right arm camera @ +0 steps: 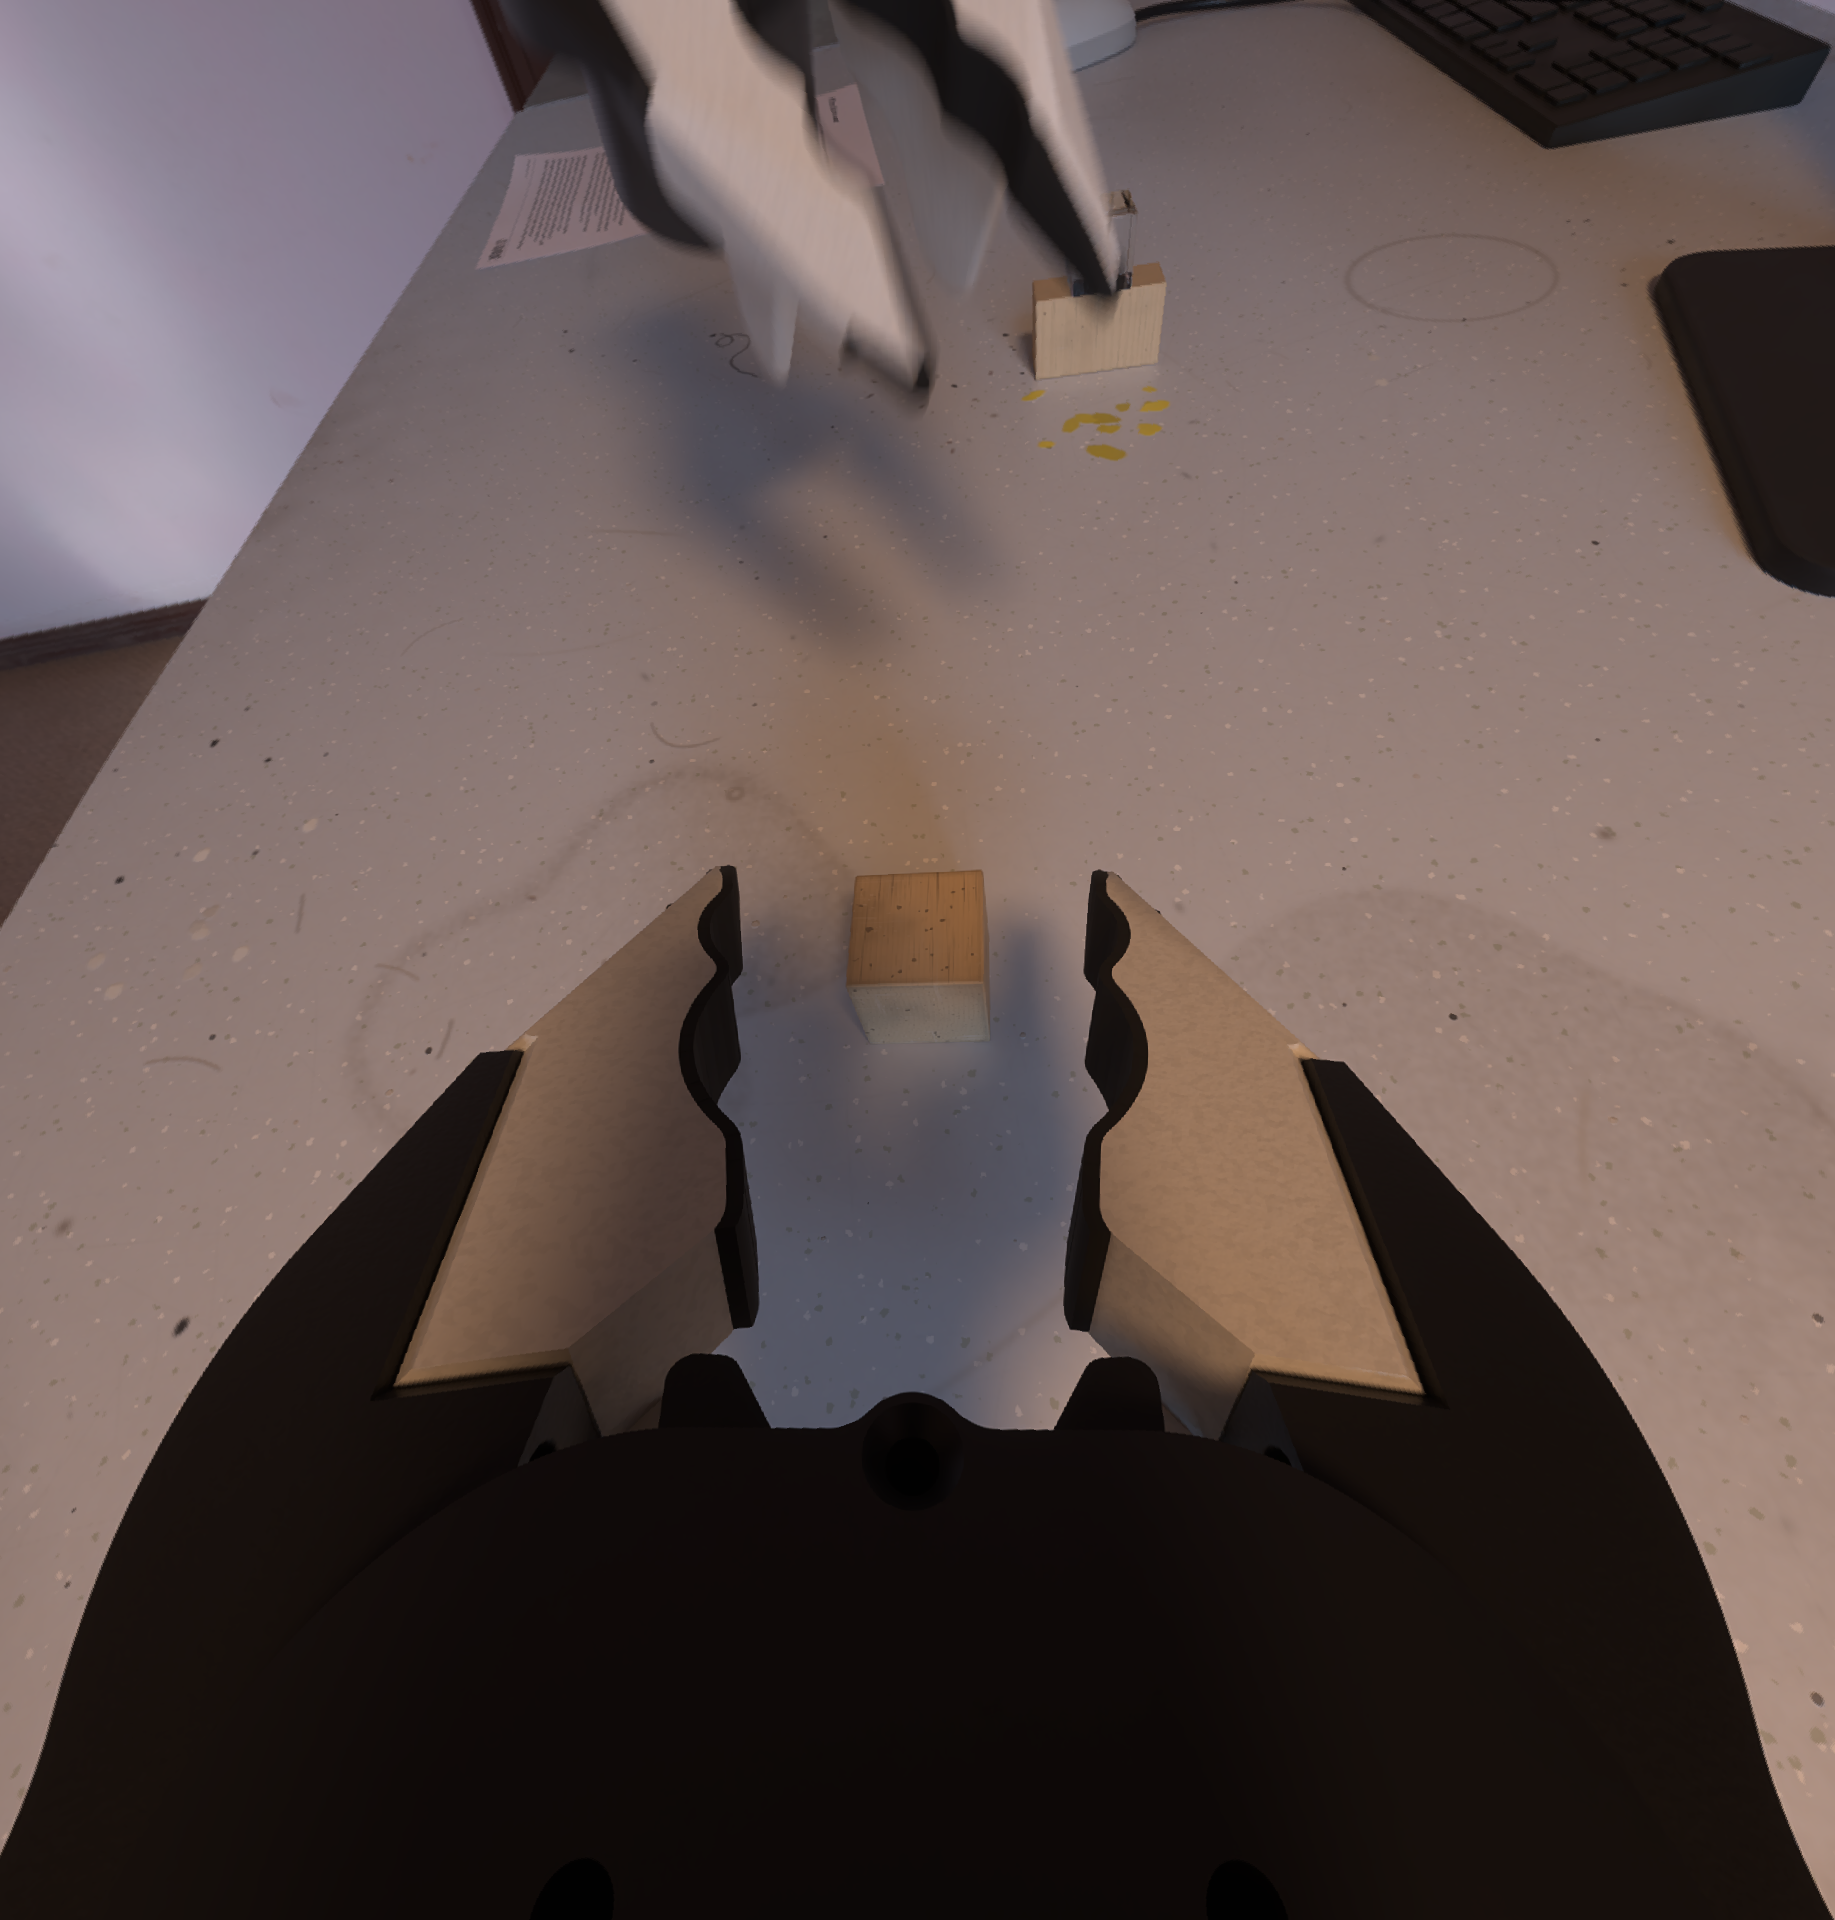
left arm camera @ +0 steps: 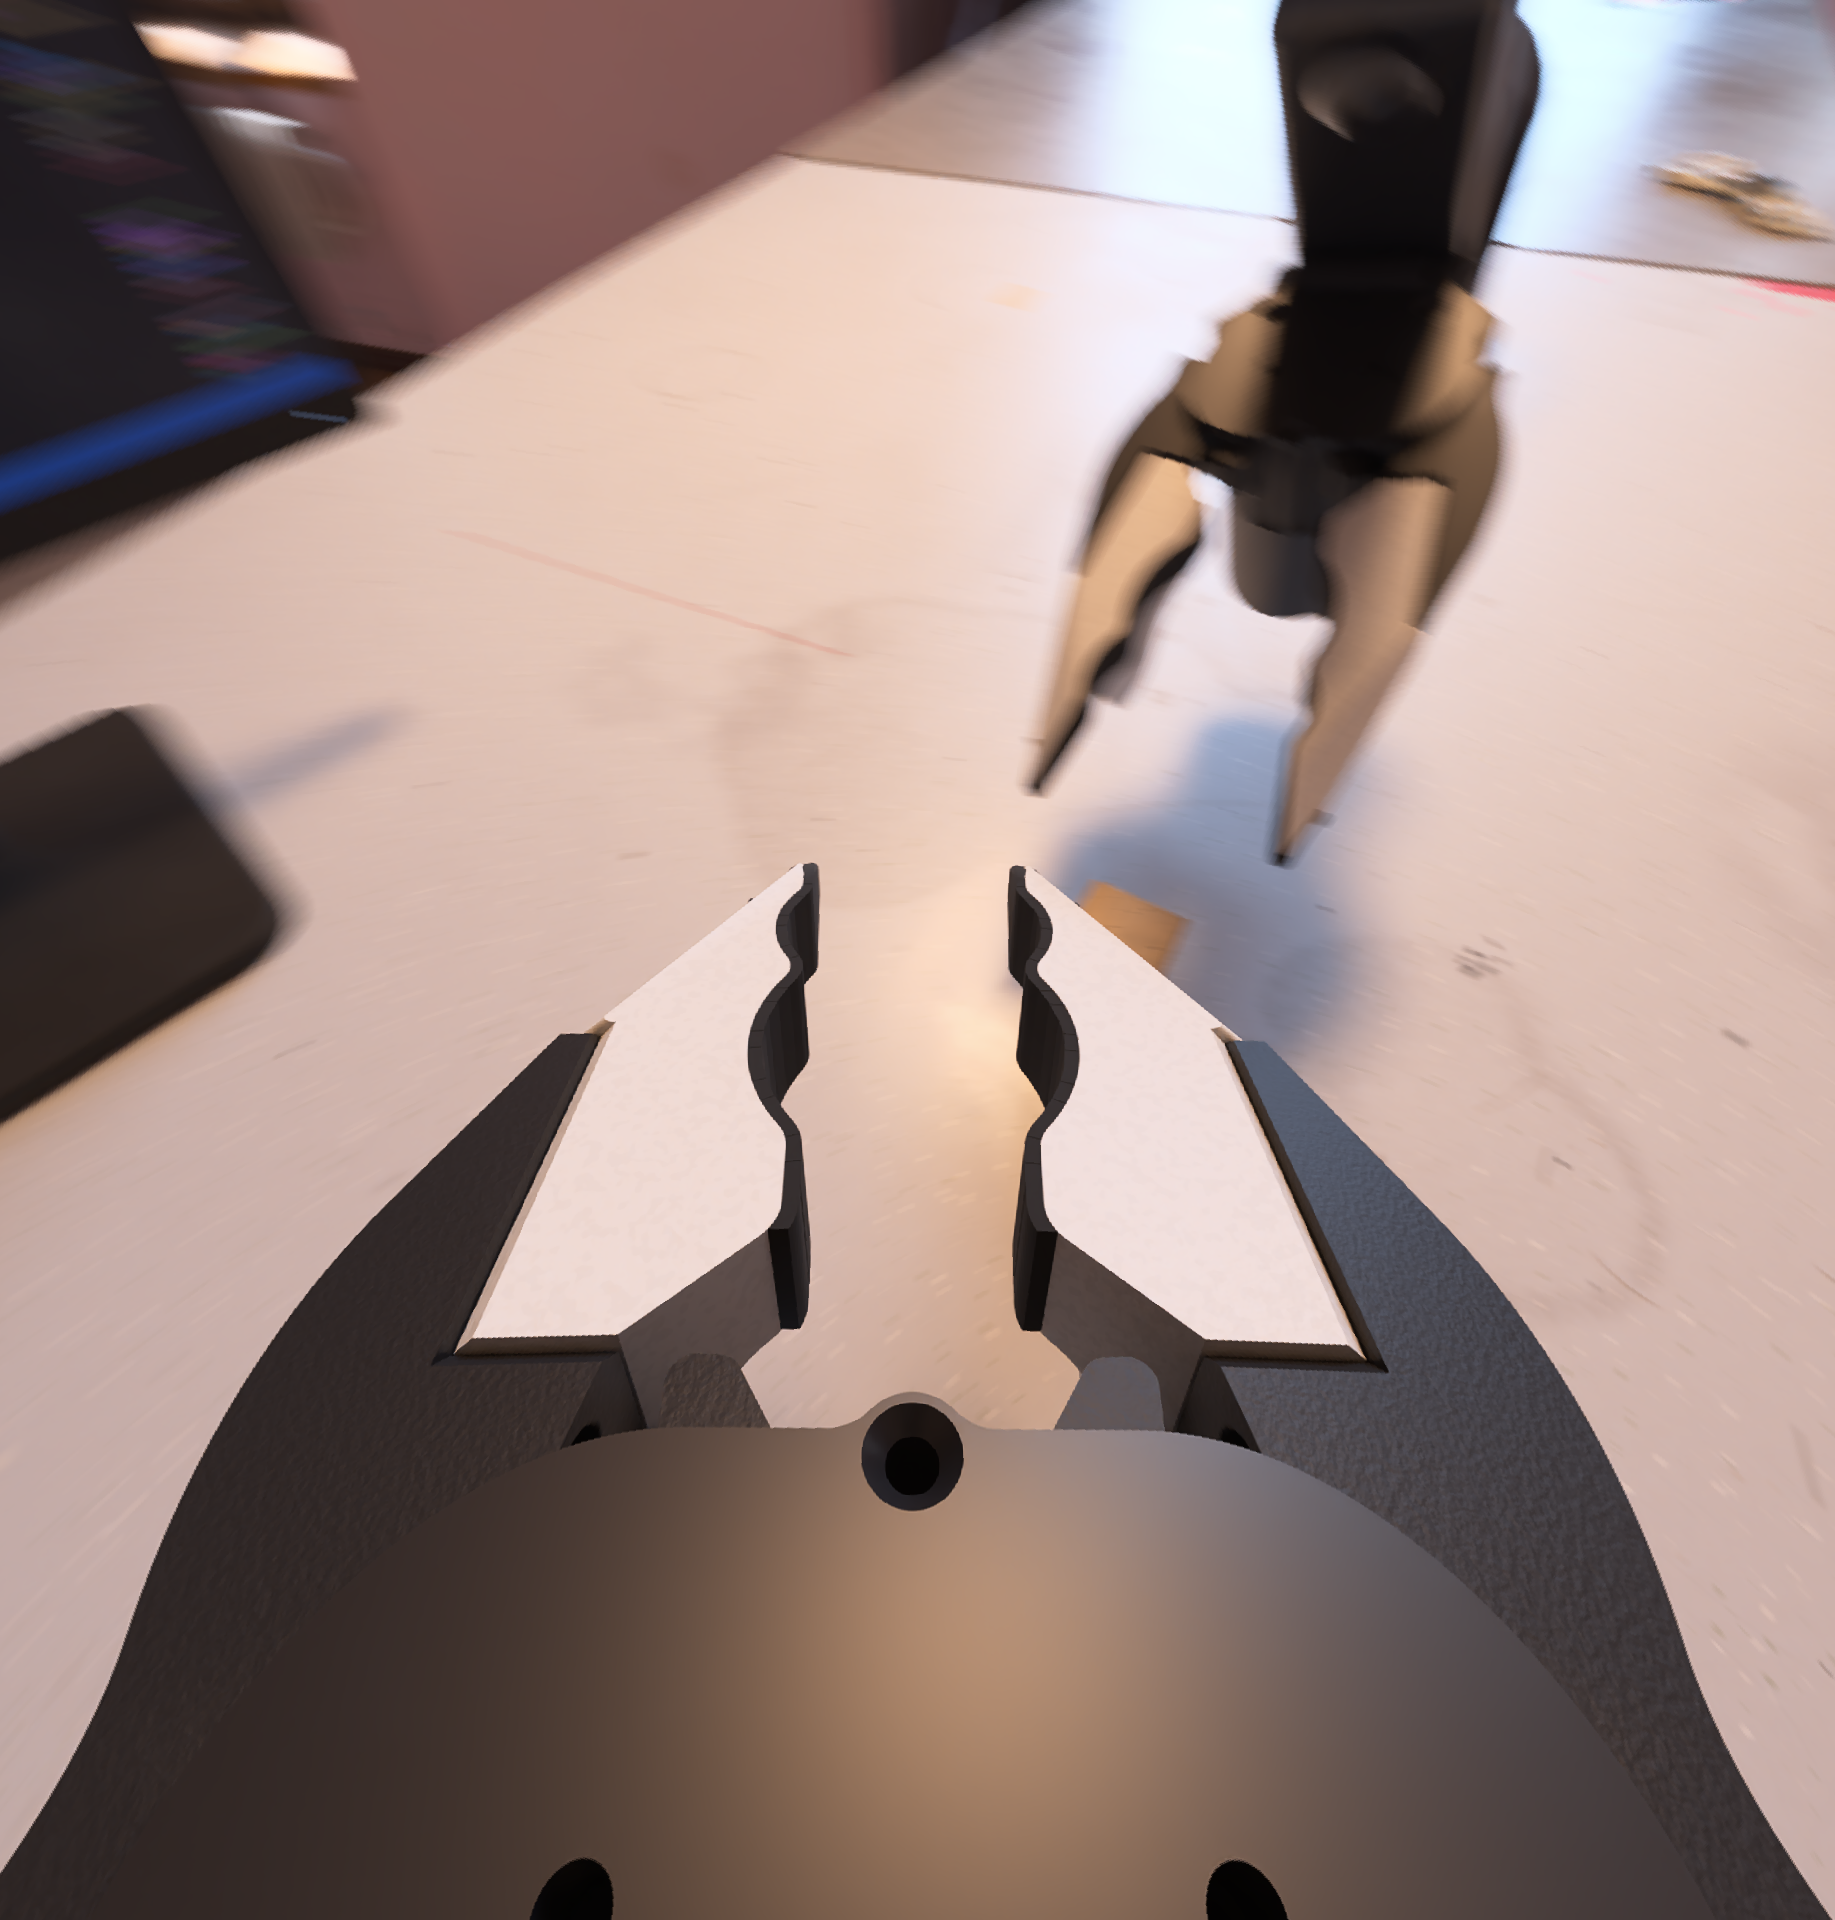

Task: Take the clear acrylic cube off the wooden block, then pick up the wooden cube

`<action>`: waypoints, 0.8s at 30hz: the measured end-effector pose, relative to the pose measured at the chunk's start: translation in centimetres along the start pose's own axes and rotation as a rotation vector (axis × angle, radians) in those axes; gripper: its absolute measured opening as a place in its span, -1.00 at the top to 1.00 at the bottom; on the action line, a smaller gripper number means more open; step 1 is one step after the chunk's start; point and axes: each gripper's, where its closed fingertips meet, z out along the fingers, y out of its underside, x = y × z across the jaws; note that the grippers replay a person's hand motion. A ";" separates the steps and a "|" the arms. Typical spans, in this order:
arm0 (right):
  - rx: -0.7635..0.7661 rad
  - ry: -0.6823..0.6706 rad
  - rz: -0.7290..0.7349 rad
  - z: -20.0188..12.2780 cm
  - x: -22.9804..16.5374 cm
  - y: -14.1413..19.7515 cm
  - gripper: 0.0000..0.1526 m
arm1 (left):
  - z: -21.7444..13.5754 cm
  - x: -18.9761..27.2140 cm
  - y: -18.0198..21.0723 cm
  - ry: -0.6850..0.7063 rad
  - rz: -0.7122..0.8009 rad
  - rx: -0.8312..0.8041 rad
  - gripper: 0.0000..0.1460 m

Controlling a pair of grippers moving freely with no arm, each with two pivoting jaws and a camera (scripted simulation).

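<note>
A small wooden cube [right arm camera: 918, 951] lies on the speckled table just ahead of my right gripper [right arm camera: 913, 883], in line with the gap between the tips. That gripper is open and empty. Farther off stands a wooden block [right arm camera: 1098, 327] with the clear acrylic cube [right arm camera: 1123, 241] on top, faint and thin. My left gripper [right arm camera: 1006, 327], blurred, hangs over the block with one fingertip [right arm camera: 1095, 272] at its top, beside the acrylic cube. In the left wrist view the left gripper [left arm camera: 913, 883] is open with nothing seen between its fingers. A bit of light wood [left arm camera: 1136, 925] peeks out right of it. The right gripper [left arm camera: 1162, 816] is beyond, open.
A black keyboard [right arm camera: 1588, 62] lies at the far right and a black pad [right arm camera: 1786, 416] at the right edge. A printed sheet [right arm camera: 565, 208] lies at the far left near the table edge. Yellow spots [right arm camera: 1100, 426] mark the table. A dark screen [left arm camera: 113, 260] stands at the left.
</note>
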 end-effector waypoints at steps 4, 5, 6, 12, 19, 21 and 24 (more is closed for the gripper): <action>0.003 0.015 0.001 0.1 0.2 -0.1 0.11 | -9.2 -8.1 -0.4 -0.512 -0.127 0.038 0.62; 0.007 0.017 0.005 0.1 0.3 -0.1 0.11 | -11.9 -9.8 0.2 -0.632 -0.177 0.048 0.62; 0.012 0.018 0.009 0.1 0.3 -0.1 0.12 | -14.3 -11.2 1.2 -0.737 -0.235 0.052 0.62; 0.005 0.003 0.019 0.8 0.0 0.2 0.15 | -19.7 -15.6 9.9 -0.979 -0.485 -0.078 0.44; -0.014 0.004 0.013 1.0 -0.1 0.4 0.11 | -15.6 -17.2 15.3 -0.890 -0.544 -0.253 0.35; -0.015 0.003 0.016 1.0 0.0 0.4 0.11 | -15.2 -17.4 15.4 -0.872 -0.552 -0.288 0.37; -0.023 0.002 0.021 1.2 0.0 0.7 0.12 | -15.1 -17.6 15.8 -0.879 -0.568 -0.313 0.43</action>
